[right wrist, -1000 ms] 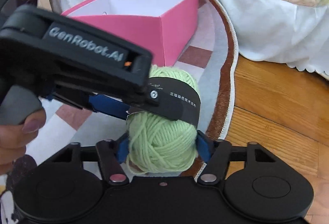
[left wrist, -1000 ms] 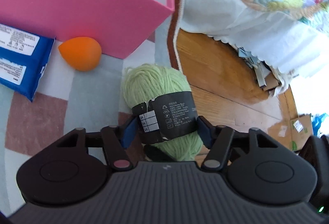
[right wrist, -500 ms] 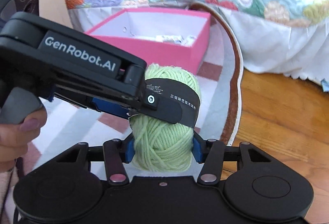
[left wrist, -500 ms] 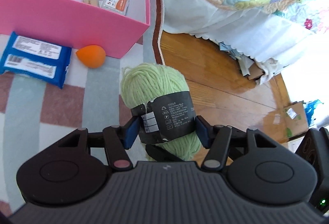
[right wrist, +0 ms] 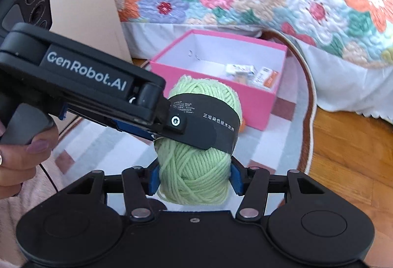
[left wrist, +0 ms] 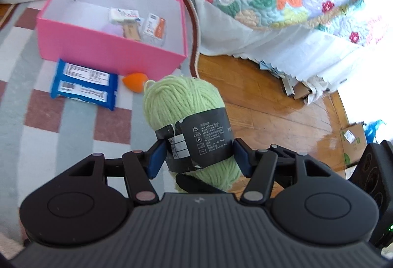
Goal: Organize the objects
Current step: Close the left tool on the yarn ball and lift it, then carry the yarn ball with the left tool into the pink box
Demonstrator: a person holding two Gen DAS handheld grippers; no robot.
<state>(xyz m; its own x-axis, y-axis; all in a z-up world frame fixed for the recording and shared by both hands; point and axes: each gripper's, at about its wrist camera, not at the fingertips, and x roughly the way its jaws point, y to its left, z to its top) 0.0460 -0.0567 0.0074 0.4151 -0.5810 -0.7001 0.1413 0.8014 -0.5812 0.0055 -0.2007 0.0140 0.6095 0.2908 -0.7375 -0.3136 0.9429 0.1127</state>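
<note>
Bright daylight blows out the right edge, glare streaks the wooden floor [left wrist: 289, 120], fisheye edges bend.

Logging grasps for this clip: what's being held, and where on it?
Green yarn ball: left gripper clamps its black label band, right gripper its bare lower end.

A pale green wool yarn ball [left wrist: 183, 102] wrapped in a torn black paper label band [left wrist: 203, 142] is held upright off the floor, short of an open pink cardboard box [left wrist: 108, 46] holding small packets [left wrist: 137, 22].
</note>
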